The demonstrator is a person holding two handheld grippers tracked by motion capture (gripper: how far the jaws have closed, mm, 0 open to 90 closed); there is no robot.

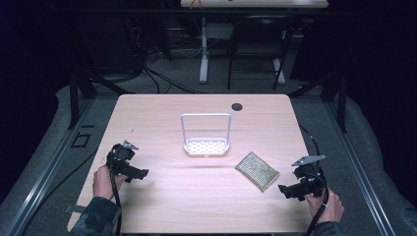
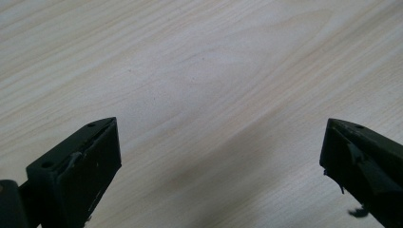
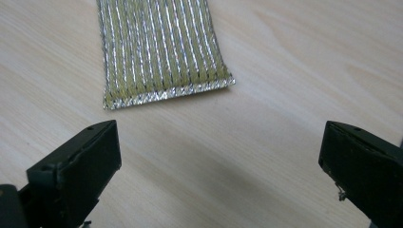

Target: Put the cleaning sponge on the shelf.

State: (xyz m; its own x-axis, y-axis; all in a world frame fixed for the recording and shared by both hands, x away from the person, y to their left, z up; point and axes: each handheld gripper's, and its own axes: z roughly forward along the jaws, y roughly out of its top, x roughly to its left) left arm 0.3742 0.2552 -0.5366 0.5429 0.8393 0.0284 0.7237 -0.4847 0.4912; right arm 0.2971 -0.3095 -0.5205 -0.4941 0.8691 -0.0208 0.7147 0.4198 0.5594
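A yellow and silver scrubbing sponge [image 1: 257, 170] lies flat on the wooden table [image 1: 162, 113], right of centre. Its near end [image 3: 164, 52] sits just ahead of my right gripper [image 3: 221, 161], whose jaws stand wide open with bare wood between them. In the high view that right gripper [image 1: 289, 190] is held low at the front right, pointing left toward the sponge. My left gripper [image 1: 140, 173] is at the front left, pointing right. It is open too [image 2: 221, 161], over bare tabletop. A white wire rack [image 1: 206, 136] with a perforated base stands at the table's centre.
A dark round grommet hole [image 1: 237, 106] sits near the table's far edge. Beyond the table are desk legs and cables on a grey floor. A hand holds each gripper at the near edge, cables trailing down.
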